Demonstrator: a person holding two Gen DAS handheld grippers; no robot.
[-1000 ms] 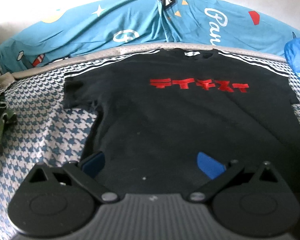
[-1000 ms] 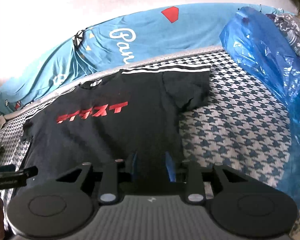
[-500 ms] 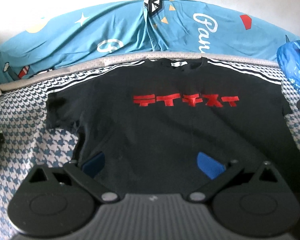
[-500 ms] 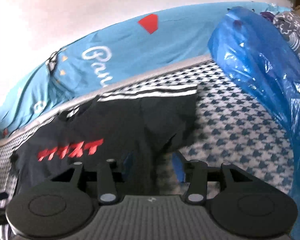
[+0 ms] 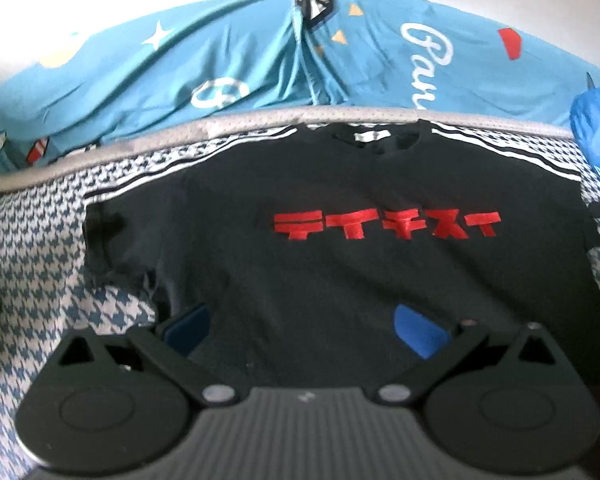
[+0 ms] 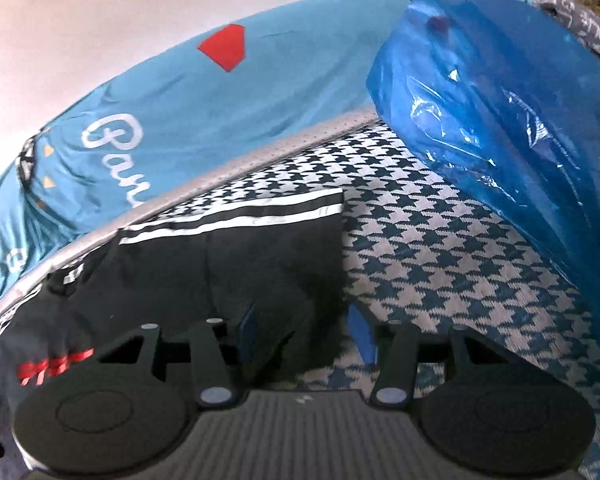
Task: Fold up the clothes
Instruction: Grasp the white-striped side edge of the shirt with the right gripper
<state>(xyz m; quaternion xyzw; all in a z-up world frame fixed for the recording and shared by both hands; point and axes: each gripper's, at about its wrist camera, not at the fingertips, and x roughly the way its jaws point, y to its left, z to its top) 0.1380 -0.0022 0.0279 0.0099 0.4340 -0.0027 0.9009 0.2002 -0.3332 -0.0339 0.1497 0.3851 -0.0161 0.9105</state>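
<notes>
Right tool [image 6: 304,330] shifted to t-shirt [image 5: 340,264] sleeve edge, jaws opening astride it; left tool [image 5: 304,330] released; blue bag [image 6: 500,120] contents unclear.

Each gripper [image 5: 302,332] [image 6: 302,334] is black (ribbed grey housing) with blue pads [image 5: 420,330].

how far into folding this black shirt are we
Barely begun. Done: the black shirt lies spread flat, print up, on the checked cover. In hand: the right gripper, jaws opening, straddles the sleeve edge; the left gripper is open. Every fold remains.
</notes>
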